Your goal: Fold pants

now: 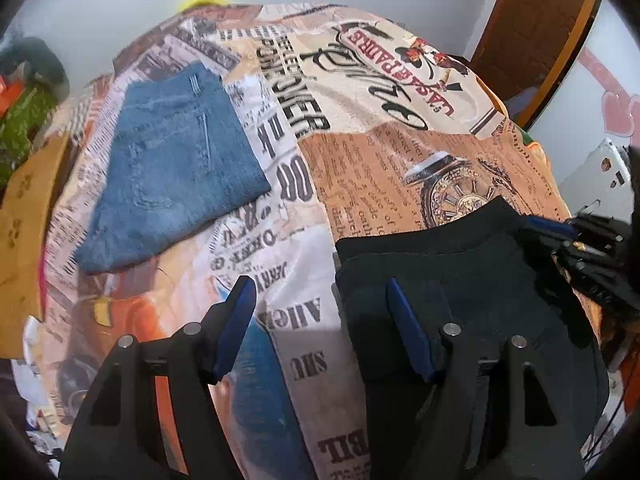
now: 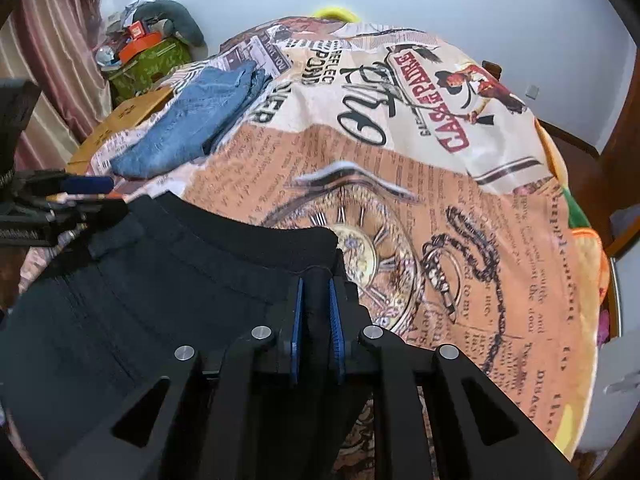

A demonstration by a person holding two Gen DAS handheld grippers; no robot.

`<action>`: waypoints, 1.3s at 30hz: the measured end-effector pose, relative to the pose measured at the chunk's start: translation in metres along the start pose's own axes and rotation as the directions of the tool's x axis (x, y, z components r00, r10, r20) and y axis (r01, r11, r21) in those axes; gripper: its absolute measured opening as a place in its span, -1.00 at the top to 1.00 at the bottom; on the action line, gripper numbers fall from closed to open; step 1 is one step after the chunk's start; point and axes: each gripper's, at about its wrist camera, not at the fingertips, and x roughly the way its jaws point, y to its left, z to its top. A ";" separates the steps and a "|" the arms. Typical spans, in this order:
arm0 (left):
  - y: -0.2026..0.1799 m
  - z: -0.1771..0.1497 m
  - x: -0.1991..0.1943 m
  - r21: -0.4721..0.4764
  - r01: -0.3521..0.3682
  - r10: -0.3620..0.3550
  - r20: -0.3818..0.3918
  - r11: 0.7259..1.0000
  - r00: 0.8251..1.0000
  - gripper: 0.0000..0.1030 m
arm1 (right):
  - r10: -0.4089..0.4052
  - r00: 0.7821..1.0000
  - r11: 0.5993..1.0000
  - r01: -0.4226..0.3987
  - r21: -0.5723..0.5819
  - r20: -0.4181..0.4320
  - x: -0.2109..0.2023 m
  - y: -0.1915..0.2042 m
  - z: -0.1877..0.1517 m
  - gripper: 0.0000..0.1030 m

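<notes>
The black pants (image 2: 168, 292) are clamped at their corner by the right gripper (image 2: 316, 320), while the left gripper (image 1: 320, 332) is held with jaws apart, apparently just over their edge.

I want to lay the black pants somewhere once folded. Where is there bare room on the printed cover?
Free: the printed cover beyond the black pants, over the clock print, and the strip between them and the folded jeans. Crowded: the jeans' far-left corner and the clutter past that edge.

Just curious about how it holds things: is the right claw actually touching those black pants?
Touching. In the right wrist view, the right claw is shut on a fold of the black pants, with fabric pinched between both blue pads.
</notes>
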 end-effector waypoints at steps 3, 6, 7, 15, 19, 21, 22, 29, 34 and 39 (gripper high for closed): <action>-0.007 0.002 -0.021 0.022 0.013 -0.014 0.042 1.000 0.999 -0.33 | 0.028 0.999 0.999 -0.028 0.020 0.028 -0.023 0.003 0.004 0.58; -0.019 0.001 -0.039 0.046 0.040 -0.043 0.065 0.998 0.997 -0.33 | 0.070 0.995 0.997 -0.071 0.008 0.066 -0.042 0.015 0.003 0.27; -0.023 0.001 -0.042 0.055 0.049 -0.052 0.067 0.997 0.996 -0.33 | 0.081 0.994 0.997 -0.080 -0.013 0.072 -0.048 0.023 0.001 0.24; -0.047 -0.039 -0.024 0.111 0.042 -0.037 -0.049 0.993 0.998 -0.34 | 0.140 0.988 0.989 -0.143 -0.043 -0.072 -0.030 0.058 -0.043 0.22; -0.041 -0.068 -0.024 0.106 0.050 -0.042 -0.072 0.993 0.997 -0.38 | 0.125 0.990 0.991 -0.127 -0.032 -0.058 -0.036 0.058 -0.060 0.20; -0.035 -0.081 -0.032 0.084 0.049 -0.045 -0.055 0.995 0.997 -0.54 | 0.125 0.990 0.992 -0.125 -0.002 -0.061 -0.042 0.053 -0.064 0.17; -0.032 -0.086 -0.034 0.075 0.049 -0.046 -0.050 0.996 0.998 -0.56 | 0.122 0.991 0.992 -0.122 0.004 -0.061 -0.045 0.052 -0.067 0.17; -0.015 -0.116 -0.051 -0.024 0.088 -0.088 -0.026 0.996 0.996 -0.56 | 0.075 0.996 0.997 -0.075 0.007 -0.043 -0.063 0.049 -0.086 0.17; -0.013 -0.126 -0.063 -0.019 0.057 -0.057 -0.011 0.998 0.998 -0.56 | 0.024 0.999 1.000 -0.024 -0.004 -0.023 -0.078 0.053 -0.100 0.17; -0.007 -0.134 -0.073 -0.016 0.009 -0.009 -0.011 1.000 1.000 -0.56 | 0.017 1.000 0.999 -0.017 0.042 -0.010 -0.089 0.045 -0.114 0.09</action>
